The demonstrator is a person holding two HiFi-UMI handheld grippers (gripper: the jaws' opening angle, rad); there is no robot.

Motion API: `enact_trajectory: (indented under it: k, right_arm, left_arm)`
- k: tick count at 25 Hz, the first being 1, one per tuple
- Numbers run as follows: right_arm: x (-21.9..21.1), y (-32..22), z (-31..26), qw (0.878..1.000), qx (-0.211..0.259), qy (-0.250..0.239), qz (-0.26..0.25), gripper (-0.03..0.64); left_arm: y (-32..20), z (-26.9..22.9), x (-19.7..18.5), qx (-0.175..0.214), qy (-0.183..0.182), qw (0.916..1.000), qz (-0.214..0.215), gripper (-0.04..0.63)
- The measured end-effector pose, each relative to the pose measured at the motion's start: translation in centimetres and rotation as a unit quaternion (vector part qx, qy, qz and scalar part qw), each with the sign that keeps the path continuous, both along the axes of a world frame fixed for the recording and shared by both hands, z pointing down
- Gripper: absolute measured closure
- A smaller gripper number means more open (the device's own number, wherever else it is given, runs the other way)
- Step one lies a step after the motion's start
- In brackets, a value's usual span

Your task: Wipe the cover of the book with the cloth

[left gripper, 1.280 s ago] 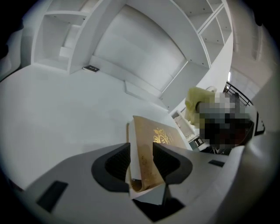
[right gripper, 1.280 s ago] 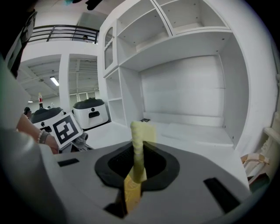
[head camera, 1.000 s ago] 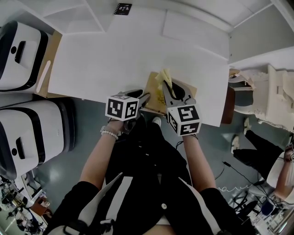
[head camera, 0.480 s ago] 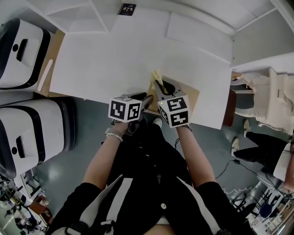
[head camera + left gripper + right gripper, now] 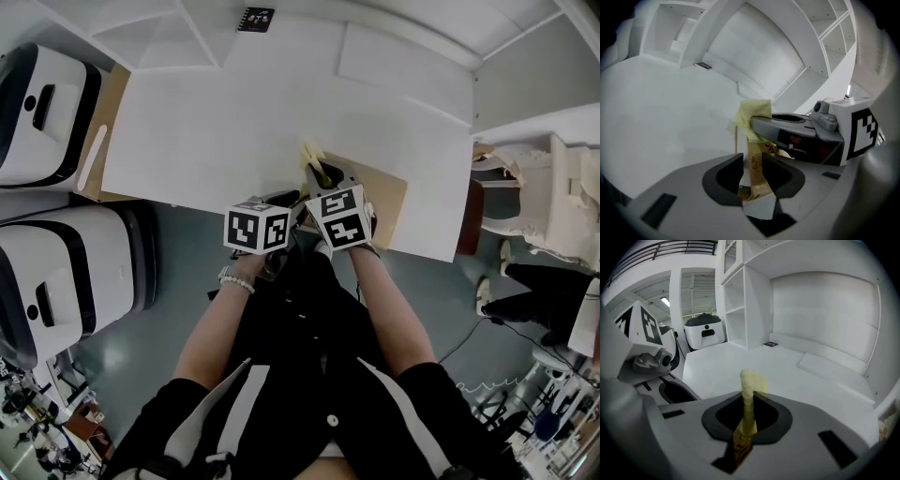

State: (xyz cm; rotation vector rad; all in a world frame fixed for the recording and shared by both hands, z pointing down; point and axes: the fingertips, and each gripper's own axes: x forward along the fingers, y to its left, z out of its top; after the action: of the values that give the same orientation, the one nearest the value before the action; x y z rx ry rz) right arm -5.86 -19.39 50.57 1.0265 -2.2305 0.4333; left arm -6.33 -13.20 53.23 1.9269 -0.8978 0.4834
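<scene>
Left gripper [image 5: 752,165]: jaws narrow and closing around the near edge of the book [image 5: 382,190]. The brown edge stands between the pads; the right pad lies against it and a sliver of gap shows at the left pad.
Right gripper [image 5: 749,411]: jaws shut on the yellow cloth [image 5: 751,380], which is pinched into a thin strip and sticks out past the tips as a crumpled tuft.
Cloth's place: at the far left corner of the book, ahead of the right gripper. Whether it presses on the cover cannot be told.
Book's place: flat on the white table [image 5: 234,122], at its near edge and right of the middle, with its left part under the right gripper.
Crowding: the two grippers stand just beside each other over the book's near left corner. In the left gripper view the right gripper's jaw crosses just beyond the left one's tips.
Far side: a small black marker card [image 5: 255,18] lies at the table's far edge, well apart from the book.
Left side: two white machines [image 5: 47,103] stand on the floor beside the table.
Behind: white shelves [image 5: 740,296].
</scene>
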Motion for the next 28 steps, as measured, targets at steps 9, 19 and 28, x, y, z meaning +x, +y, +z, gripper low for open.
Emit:
enact_trajectory:
  k: [9, 19, 28]
  right_arm:
    - [1.1, -0.7, 0.2, 1.000, 0.006, 0.026, 0.008, 0.581]
    - [4.9, -0.9, 0.4, 0.998, -0.001, 0.053, 0.041, 0.580]
    - [10.5, -0.4, 0.4, 0.993, -0.016, 0.062, 0.102, 0.581]
  left_arm:
    - [0.0, 0.0, 0.0, -0.005, -0.001, 1.0000, -0.006, 0.469]
    - [0.0, 0.1, -0.1, -0.010, -0.008, 0.9999, 0.001, 0.469]
    - [0.0, 0.1, -0.1, -0.011, -0.009, 0.9999, 0.001, 0.469]
